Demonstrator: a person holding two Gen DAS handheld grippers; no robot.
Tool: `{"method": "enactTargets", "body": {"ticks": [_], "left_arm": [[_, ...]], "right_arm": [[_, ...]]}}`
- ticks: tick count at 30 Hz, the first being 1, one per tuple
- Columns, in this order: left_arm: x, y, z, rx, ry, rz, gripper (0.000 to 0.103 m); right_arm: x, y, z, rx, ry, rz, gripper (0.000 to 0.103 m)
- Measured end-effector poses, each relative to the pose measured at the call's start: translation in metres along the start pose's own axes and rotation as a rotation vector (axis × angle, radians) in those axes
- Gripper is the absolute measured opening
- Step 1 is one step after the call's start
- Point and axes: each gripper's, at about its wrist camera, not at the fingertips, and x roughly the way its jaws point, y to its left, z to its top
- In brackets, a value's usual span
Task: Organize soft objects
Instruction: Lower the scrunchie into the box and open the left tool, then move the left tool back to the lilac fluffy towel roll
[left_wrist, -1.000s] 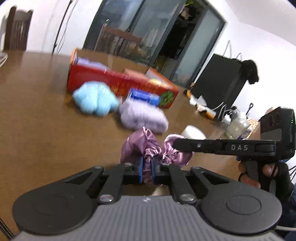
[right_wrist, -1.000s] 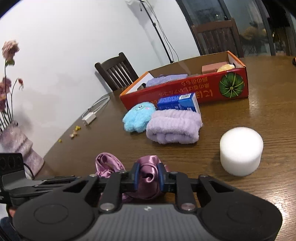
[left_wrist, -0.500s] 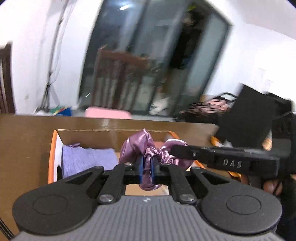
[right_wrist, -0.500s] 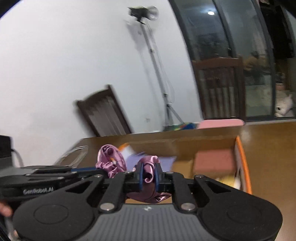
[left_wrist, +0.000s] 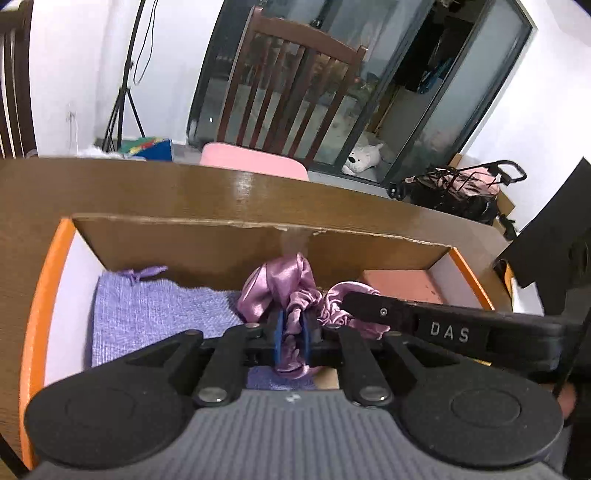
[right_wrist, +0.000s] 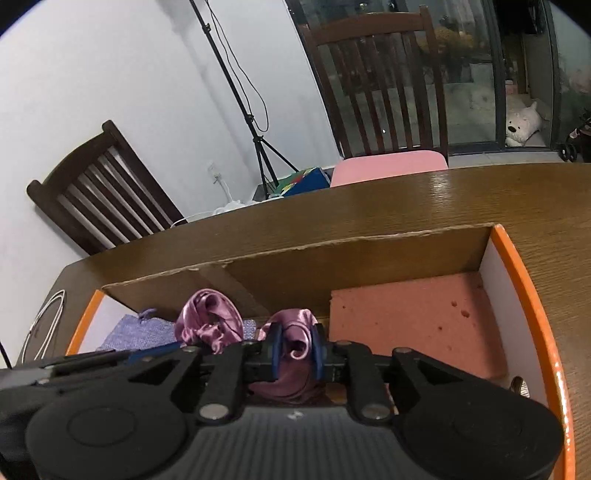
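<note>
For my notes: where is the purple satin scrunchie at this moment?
Both tools hold the purple satin scrunchie over the orange-rimmed box. In the left wrist view it sits centrally, between the lilac knitted cloth and pink sponge.

Box (left_wrist: 44, 295) sits on table (left_wrist: 147, 192). Inside, left-wrist view: cloth (left_wrist: 155, 314) at 9 o'clock, sponge (left_wrist: 402, 284) at 3 o'clock, scrunchie (left_wrist: 284, 291) between them above the box floor. Left gripper (left_wrist: 291, 332) at 6 o'clock of the scrunchie; right gripper (right_wrist: 295, 345) at its 3 o'clock. Chair (left_wrist: 291, 92) at 12 o'clock behind the table. Right-wrist view: cable (right_wrist: 44, 325) on the table at 9 o'clock of the box.
</note>
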Motion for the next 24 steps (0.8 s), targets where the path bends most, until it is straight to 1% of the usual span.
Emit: {"method": "enactTargets", "body": {"ticks": [3,5,8,12,13,14,15,16,17,18,19,20,22,24], "left_arm": [[0.003,0.014,0.002,-0.054,0.01,-0.038,0.01],[0.004,0.018,0.002,-0.066,0.012,-0.046,0.01],[0.002,0.016,0.002,-0.056,0.011,-0.036,0.01],[0.002,0.011,0.001,-0.047,0.025,-0.016,0.013],[0.002,0.01,0.001,-0.042,0.025,-0.009,0.015],[0.003,0.007,0.002,-0.032,0.024,0.01,0.021],[0.002,0.003,0.003,-0.019,0.024,0.039,0.022],[-0.004,-0.003,0.004,0.007,0.022,0.07,0.024],[-0.014,-0.009,0.004,0.025,0.009,0.093,0.029],[-0.027,-0.015,0.005,0.027,-0.017,0.1,0.042],[-0.042,-0.018,0.004,0.026,-0.05,0.087,0.048],[-0.057,-0.022,0.004,0.028,-0.078,0.071,0.052],[-0.093,-0.033,0.003,0.05,-0.127,0.052,0.053],[-0.127,-0.045,-0.002,0.081,-0.181,0.062,0.054]], "right_arm": [[0.0,0.004,-0.007,-0.015,-0.004,-0.006,0.02],[-0.001,0.0,-0.007,0.0,-0.007,0.004,0.02],[0.0,-0.009,-0.005,0.041,0.002,0.032,0.02],[-0.001,-0.007,-0.007,0.026,0.001,0.012,0.02],[-0.001,-0.006,-0.007,0.026,0.0,0.01,0.02],[-0.001,-0.006,-0.007,0.028,0.0,0.01,0.02],[0.0,-0.006,-0.006,0.03,0.0,0.012,0.021],[-0.001,-0.005,-0.005,0.028,0.003,0.013,0.023],[-0.004,-0.002,-0.005,0.008,0.005,0.006,0.024],[-0.013,0.005,-0.005,-0.029,-0.008,-0.015,0.024],[-0.024,0.011,-0.005,-0.052,-0.035,-0.026,0.032],[-0.04,0.016,-0.005,-0.068,-0.064,-0.02,0.045],[-0.073,0.024,-0.006,-0.088,-0.11,0.006,0.053],[-0.11,0.032,-0.009,-0.127,-0.151,0.008,0.053]]}}
